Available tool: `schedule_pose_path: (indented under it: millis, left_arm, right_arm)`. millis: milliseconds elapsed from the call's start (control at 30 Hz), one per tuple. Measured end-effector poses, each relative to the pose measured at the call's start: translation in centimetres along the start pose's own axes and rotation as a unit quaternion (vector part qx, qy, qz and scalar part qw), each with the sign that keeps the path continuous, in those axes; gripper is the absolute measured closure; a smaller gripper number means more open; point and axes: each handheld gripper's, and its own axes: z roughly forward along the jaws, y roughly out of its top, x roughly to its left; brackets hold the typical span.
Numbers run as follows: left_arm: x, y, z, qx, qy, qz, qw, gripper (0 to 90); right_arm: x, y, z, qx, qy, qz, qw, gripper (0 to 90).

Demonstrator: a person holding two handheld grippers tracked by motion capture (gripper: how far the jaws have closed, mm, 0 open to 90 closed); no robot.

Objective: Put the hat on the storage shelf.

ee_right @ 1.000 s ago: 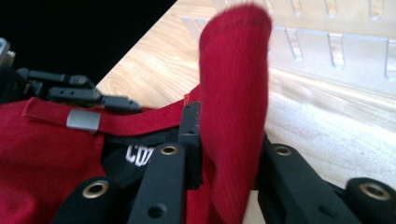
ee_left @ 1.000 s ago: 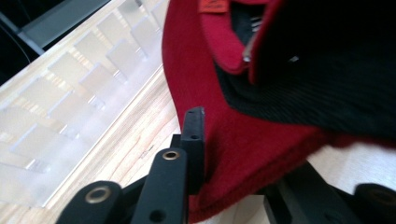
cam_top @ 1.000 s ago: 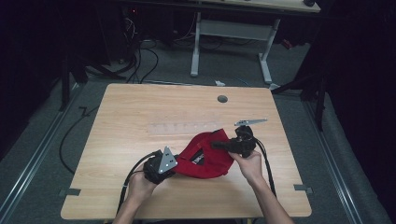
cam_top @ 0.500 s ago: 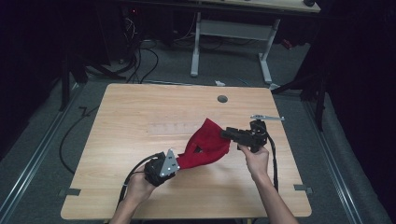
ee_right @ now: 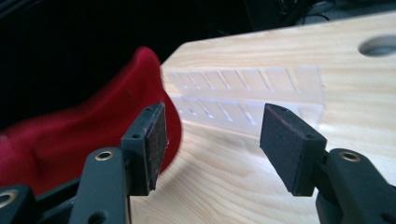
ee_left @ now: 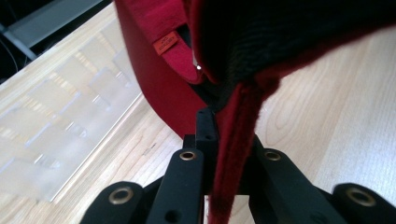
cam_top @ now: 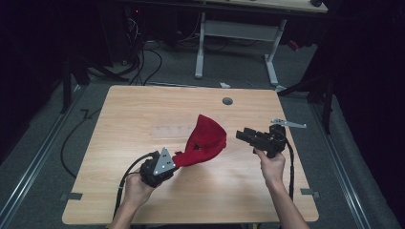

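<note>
Red cloth cap hangs pinched by its edge in the clamped left gripper, while the right gripper, just beside it, has jaws just opened, nothing between.

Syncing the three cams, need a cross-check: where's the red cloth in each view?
High view: red cloth at table centre, its lower corner pinched in the left gripper; right gripper apart at its right.
Left gripper view: the cloth fills top and centre, a strip clamped between the jaws.
Right gripper view: the cloth at left, behind the left jaw; jaws open, just been opening, nothing between.
Shared landmark: clear taped patch on the table.
</note>
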Motion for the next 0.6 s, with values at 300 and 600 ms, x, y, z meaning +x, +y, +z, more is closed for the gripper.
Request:
schedule_pose_path:
  millis: [300, 600]
  left_arm:
    - [1.4, 1.2, -0.9, -0.028, 0.002, -0.047, 0.9985, 85.5]
    - [3.3, 1.8, -1.8, -0.060, 0.015, -0.103, 0.9928, 85.3]
  right_arm:
    - [-2.1, -6.1, 3.2, 0.104, -0.104, -0.043, 0.9882, 44.1]
    - [-3.0, -8.0, 3.0, 0.093, -0.209, -0.097, 0.9685, 41.1]
